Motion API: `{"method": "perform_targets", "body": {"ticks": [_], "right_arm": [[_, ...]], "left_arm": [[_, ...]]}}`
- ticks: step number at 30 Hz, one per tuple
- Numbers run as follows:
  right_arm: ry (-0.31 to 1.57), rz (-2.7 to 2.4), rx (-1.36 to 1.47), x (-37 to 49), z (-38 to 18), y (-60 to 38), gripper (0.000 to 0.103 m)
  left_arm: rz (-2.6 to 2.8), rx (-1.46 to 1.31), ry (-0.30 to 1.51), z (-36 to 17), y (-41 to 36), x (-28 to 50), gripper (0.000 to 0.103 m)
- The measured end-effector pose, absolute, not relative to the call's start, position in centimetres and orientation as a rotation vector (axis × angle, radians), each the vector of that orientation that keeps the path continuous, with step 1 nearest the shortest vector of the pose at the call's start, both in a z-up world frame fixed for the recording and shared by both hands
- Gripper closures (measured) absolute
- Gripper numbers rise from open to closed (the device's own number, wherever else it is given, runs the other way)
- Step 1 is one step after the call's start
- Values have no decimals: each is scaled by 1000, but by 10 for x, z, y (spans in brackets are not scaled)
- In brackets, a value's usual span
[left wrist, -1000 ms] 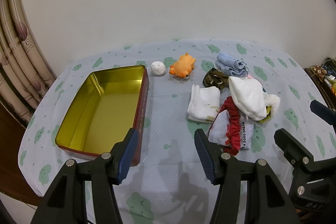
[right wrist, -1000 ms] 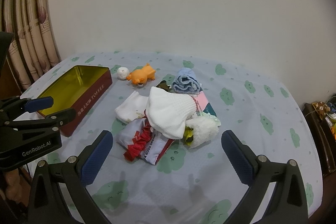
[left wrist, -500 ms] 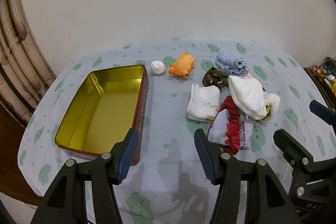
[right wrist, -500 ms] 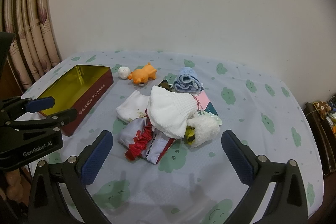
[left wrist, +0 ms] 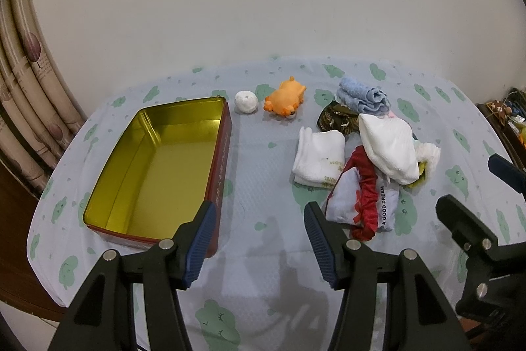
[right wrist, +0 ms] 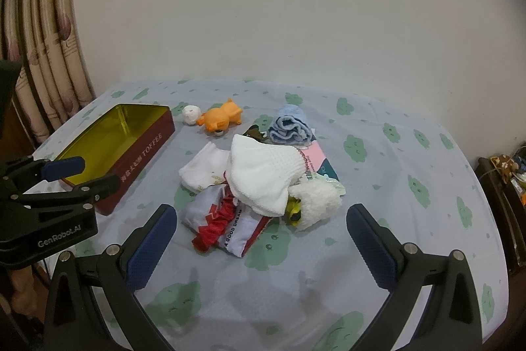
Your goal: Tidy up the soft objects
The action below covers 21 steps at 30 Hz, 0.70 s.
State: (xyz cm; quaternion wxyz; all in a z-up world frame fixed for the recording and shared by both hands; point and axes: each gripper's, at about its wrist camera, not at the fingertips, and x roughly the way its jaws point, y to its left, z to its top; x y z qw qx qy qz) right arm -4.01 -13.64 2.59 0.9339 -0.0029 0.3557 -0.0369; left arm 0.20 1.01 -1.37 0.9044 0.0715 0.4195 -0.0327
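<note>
An open red tin (left wrist: 108,222) with a bare gold inside lies at the table's left, also in the right wrist view (right wrist: 144,147). To its right is a pile of soft things: a white knit cloth (left wrist: 389,148) (right wrist: 263,173), a folded white towel (left wrist: 319,158), a red-frilled pouch (left wrist: 363,201) (right wrist: 227,226), a rolled blue cloth (left wrist: 363,96) (right wrist: 289,125), an orange plush animal (left wrist: 286,99) (right wrist: 222,119) and a white ball (left wrist: 246,101). My left gripper (left wrist: 259,244) hovers open before the tin's near corner. My right gripper (right wrist: 259,249) is open, wide, just short of the pile.
The table wears a pale cloth with green cloud prints (right wrist: 411,186). Curtains (left wrist: 29,87) hang at the left, a plain wall stands behind. A dark wooden shelf with small items (right wrist: 506,173) sits past the right edge. Bare cloth lies between tin and pile.
Both views have shifted very slightly; the pile sits a touch nearer in the right wrist view. Nothing has been taken hold of or moved.
</note>
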Motion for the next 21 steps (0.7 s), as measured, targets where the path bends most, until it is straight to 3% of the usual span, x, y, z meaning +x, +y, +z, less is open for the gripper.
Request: {"method": "perform_targets", "body": {"ticks": [21], "right_arm": [[754,-48,1,-13,19,-161,3]], "left_arm": [[-57,155,908,-28,14,19,46]]}}
